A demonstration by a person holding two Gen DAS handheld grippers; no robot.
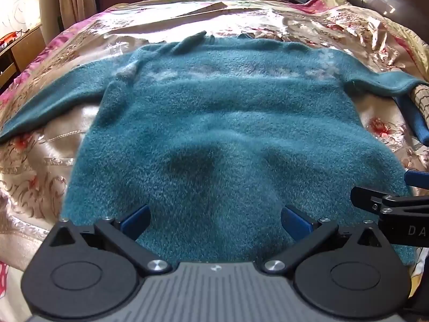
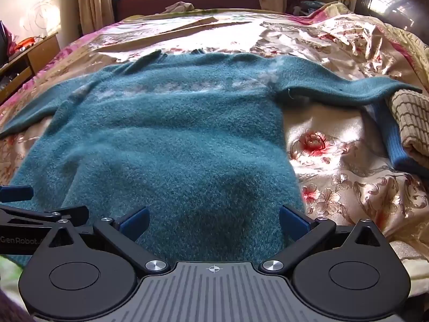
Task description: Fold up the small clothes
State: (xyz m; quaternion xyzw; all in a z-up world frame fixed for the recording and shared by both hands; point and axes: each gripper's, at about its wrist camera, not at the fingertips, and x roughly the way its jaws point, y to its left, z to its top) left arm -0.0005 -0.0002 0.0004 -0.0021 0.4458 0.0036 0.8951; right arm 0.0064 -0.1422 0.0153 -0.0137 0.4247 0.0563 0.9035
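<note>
both fingers (image 1: 135,221) spread over the sweater (image 1: 214,123) hem.

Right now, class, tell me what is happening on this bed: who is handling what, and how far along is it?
A person holds a two-finger gripper in each hand over a teal sweater spread flat on a flowered bedspread. The left gripper and right gripper both hang open near the sweater's bottom hem, gripping nothing. The sleeves lie stretched out to both sides, so no fold has been made yet. The right sleeve's end rests on a checked cloth.
</note>
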